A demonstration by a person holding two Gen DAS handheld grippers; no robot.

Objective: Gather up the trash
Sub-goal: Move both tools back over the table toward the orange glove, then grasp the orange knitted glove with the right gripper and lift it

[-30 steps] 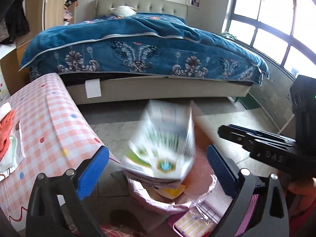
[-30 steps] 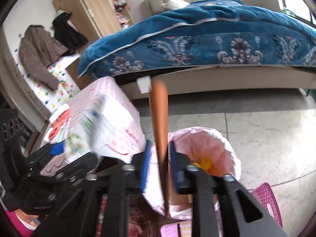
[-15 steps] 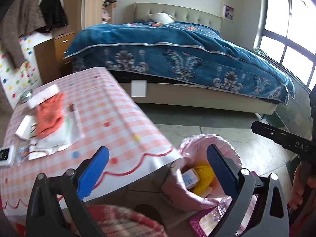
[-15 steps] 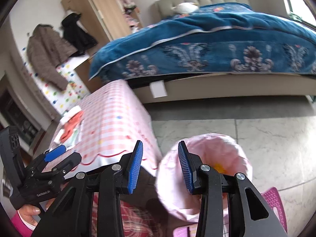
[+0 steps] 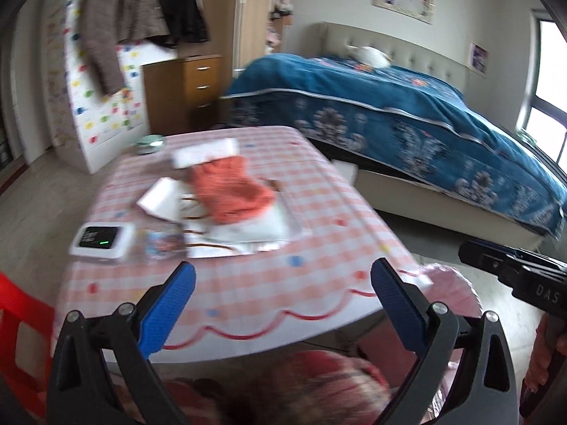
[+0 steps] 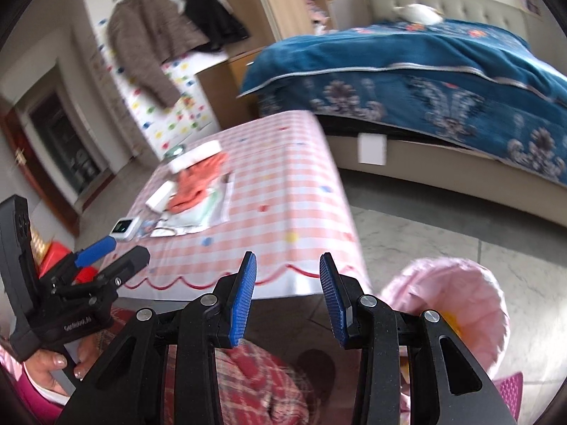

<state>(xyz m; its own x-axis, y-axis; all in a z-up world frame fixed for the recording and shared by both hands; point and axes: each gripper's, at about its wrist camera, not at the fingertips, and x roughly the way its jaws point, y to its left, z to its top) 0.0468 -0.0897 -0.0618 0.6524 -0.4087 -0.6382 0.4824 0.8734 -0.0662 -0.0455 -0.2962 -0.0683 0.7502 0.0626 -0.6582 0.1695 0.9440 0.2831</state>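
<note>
Both empty: left hand-held gripper (image 5: 283, 294) gapes wide, right hand-held gripper (image 6: 285, 290) parted, pink-lined trash bin (image 6: 457, 294) lower right holds some, paper scraps (image 5: 163, 198) left mid-frame on the pink checked counter (image 5: 319, 233).

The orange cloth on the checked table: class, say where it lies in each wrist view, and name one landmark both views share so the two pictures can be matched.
Left wrist view: the orange cloth lies left of centre, on papers on the checked table, beyond the open left gripper.
Right wrist view: the cloth sits upper left, far beyond the open right gripper.
Shared landmark: the white device with a dark screen, near the cloth.
</note>
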